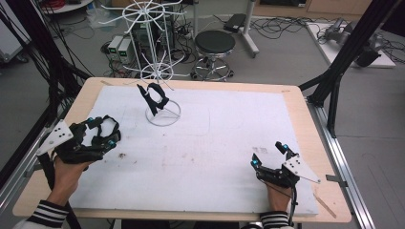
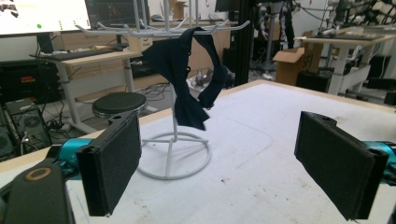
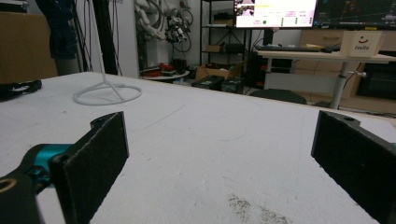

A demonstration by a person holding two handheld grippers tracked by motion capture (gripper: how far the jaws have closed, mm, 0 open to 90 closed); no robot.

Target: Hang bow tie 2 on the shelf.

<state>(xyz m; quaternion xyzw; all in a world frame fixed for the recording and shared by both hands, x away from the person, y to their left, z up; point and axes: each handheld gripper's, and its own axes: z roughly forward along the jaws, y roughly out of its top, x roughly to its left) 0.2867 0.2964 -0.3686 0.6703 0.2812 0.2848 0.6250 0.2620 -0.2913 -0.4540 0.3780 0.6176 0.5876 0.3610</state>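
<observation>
Dark cloth hangs on lower arm of white rack, draped down beside pole, clear of ring base (rack stands at far left-centre of table). Left gripper near-left of rack, well apart from it, jaws wide open, nothing between pads; cloth dead ahead in left gripper view. Right gripper far right of rack, low over white mat, jaws wide open, empty. Rack base sits off left in right gripper view.
</observation>
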